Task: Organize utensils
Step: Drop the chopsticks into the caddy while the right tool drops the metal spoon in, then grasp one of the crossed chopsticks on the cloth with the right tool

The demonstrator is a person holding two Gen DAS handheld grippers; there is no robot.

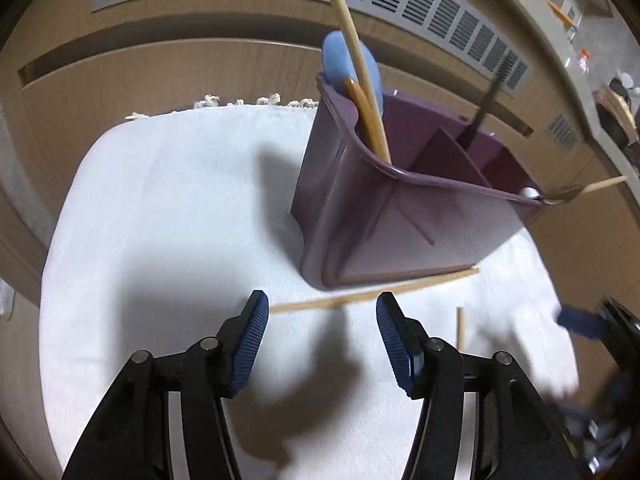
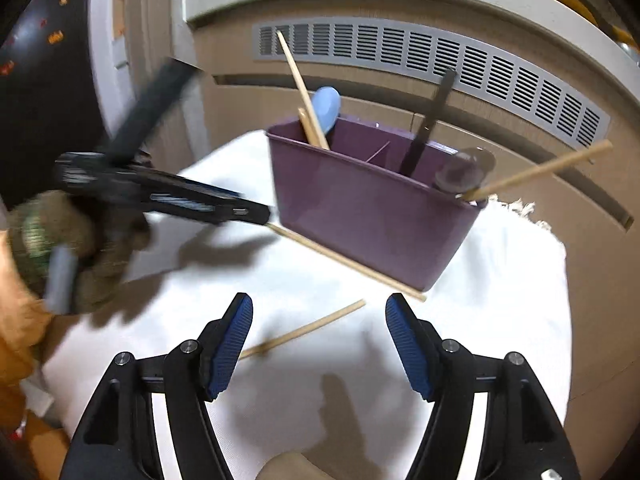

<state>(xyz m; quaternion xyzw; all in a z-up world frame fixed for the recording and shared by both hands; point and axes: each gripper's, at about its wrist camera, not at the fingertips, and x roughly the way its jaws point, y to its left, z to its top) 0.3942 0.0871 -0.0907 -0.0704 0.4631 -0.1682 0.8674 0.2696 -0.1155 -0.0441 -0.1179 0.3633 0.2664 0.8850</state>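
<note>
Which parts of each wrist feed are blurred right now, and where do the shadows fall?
Left wrist view: the purple plastic utensil caddy is sharp; the right gripper at the right edge is smeared. Right wrist view: the left gripper and gloved hand are motion-blurred. Both views: fisheye bends the grey vent; gripper shadows darken the white cloth.

In the right wrist view the left gripper [image 2: 256, 212] is smeared by motion, and the gloved hand [image 2: 80, 248] behind it is a blur. In the left wrist view the right gripper [image 1: 576, 322] is blurred and cut by the right edge. The long chopstick [image 1: 348, 28] in the purple caddy [image 1: 360, 216] runs off the top edge. Clutter at the far upper right [image 1: 612, 92] is too small to tell.
</note>
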